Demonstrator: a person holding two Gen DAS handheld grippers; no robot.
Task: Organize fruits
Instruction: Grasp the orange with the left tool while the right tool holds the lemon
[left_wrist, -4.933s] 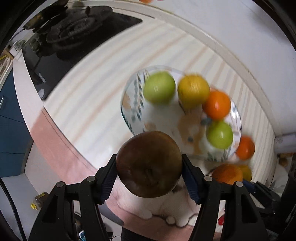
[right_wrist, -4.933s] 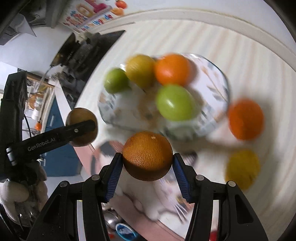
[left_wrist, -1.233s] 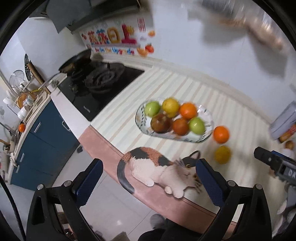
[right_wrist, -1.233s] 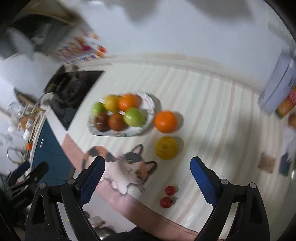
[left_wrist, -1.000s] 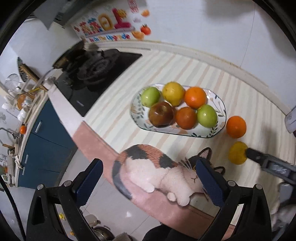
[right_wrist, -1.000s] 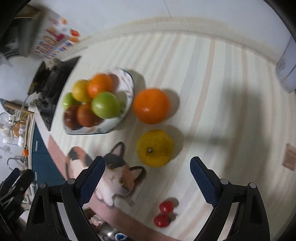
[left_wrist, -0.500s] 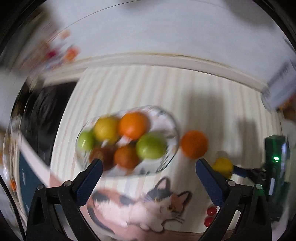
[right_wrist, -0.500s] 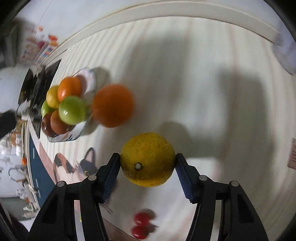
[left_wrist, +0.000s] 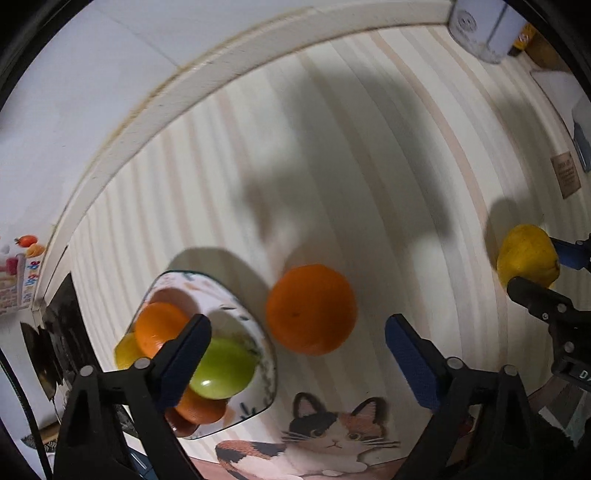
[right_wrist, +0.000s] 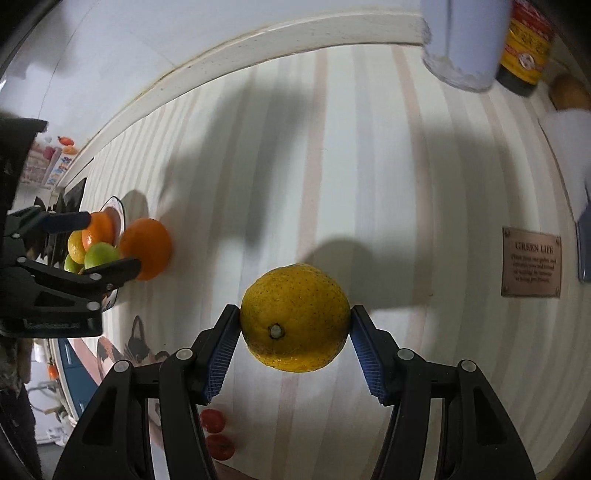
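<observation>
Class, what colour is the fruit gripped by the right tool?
Yellow with fine dark speckles: the fruit shows best in the right wrist view, held in the right tool.

Two handheld grippers, alike in build. The left gripper (left_wrist: 297, 358) has black angular plastic arms studded with round silver screws, ending in blue ribbed finger pads (left_wrist: 410, 360). The right gripper (right_wrist: 293, 341) matches it: black arms, silver screws, blue ribbed pads (right_wrist: 364, 352).
</observation>
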